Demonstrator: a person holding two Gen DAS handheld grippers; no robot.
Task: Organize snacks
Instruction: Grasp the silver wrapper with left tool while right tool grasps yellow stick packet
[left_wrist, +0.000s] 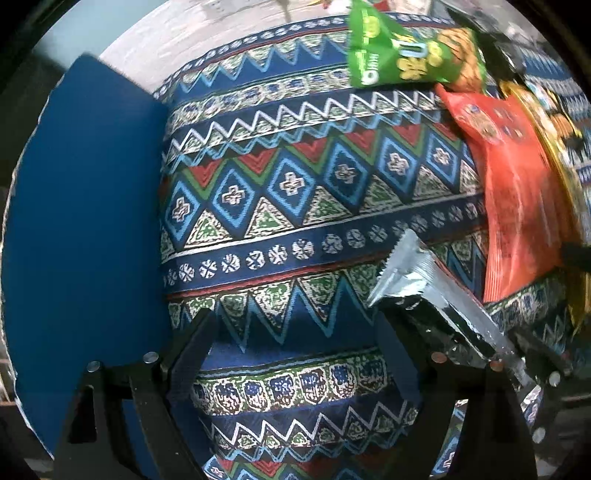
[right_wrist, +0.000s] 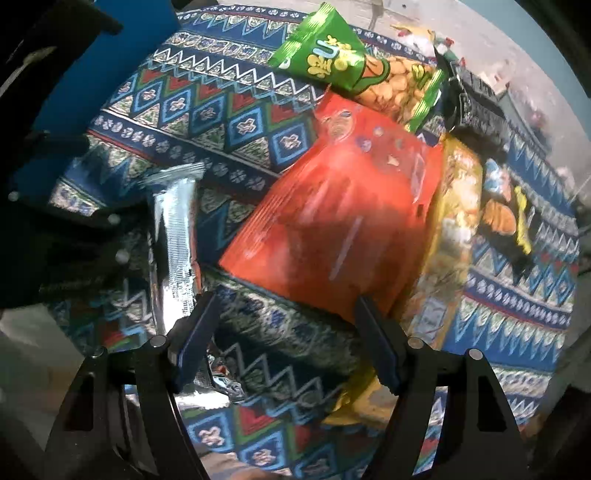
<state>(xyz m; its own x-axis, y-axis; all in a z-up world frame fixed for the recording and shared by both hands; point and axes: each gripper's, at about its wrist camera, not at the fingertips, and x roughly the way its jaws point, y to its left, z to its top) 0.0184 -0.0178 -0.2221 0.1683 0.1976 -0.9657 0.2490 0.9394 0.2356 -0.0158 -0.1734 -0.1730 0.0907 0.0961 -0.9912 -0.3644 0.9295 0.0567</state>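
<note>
Snack bags lie on a patterned cloth (left_wrist: 295, 206). A green bag (left_wrist: 402, 51) lies at the top, also in the right wrist view (right_wrist: 332, 55). An orange bag (left_wrist: 513, 184) lies beside it and fills the middle of the right wrist view (right_wrist: 343, 221). A yellow bag (right_wrist: 458, 221) lies under it. A silver packet (left_wrist: 424, 280) lies by the left gripper's right finger and shows in the right wrist view (right_wrist: 177, 236). My left gripper (left_wrist: 295, 325) is open and empty over the cloth. My right gripper (right_wrist: 286, 306) is open, its right finger at the orange bag's near edge.
A blue box (left_wrist: 85, 221) stands at the left of the cloth, also at the top left of the right wrist view (right_wrist: 122, 55). A black and yellow bag (right_wrist: 506, 221) and a dark packet (right_wrist: 476, 103) lie at the right. Pale floor (left_wrist: 166, 40) lies beyond.
</note>
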